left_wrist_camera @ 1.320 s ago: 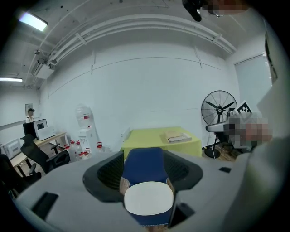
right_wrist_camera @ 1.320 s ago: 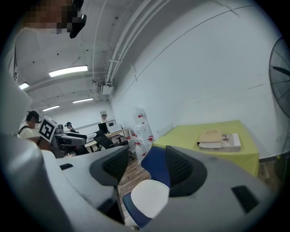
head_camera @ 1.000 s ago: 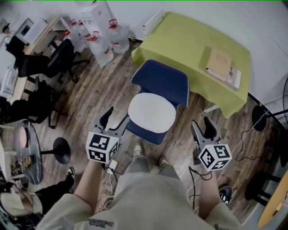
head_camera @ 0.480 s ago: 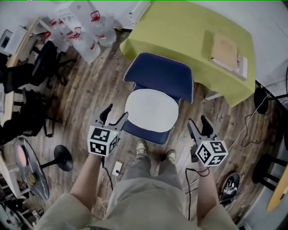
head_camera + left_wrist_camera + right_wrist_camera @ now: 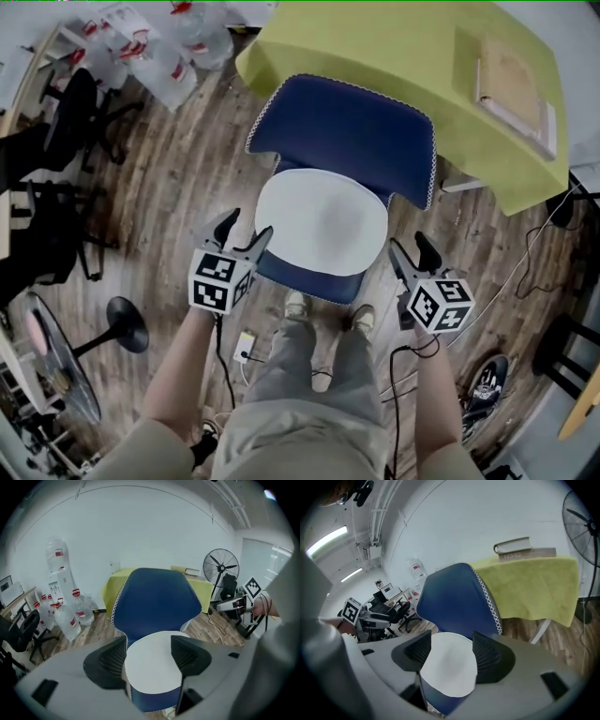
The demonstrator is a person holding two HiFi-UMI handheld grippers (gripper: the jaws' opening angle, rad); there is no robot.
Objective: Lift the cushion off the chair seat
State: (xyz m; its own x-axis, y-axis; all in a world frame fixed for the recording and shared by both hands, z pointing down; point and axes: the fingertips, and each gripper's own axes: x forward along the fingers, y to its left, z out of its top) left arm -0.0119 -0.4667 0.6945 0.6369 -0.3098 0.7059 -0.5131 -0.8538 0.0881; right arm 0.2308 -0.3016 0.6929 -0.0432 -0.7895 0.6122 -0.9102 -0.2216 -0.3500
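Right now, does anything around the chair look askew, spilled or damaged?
Nothing stands out. The white cushion lies flat on the seat of the blue chair, and the books rest on the green-covered table.

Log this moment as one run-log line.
stage: pre-grasp | cushion: on chair seat, untouched | left gripper: open, empty, beside seat | right gripper: jaws opening, empty, beside seat

Bright, even indoor light fills all three views. In the right gripper view, ceiling tube lamps glow at the upper left. The white cushion is close to washed out, with only a faint grey patch at its middle. The floor carries soft, diffuse shadows. Both gripper views bulge fisheye-fashion, with black corners and a blurred near foreground. The head view is slightly soft.
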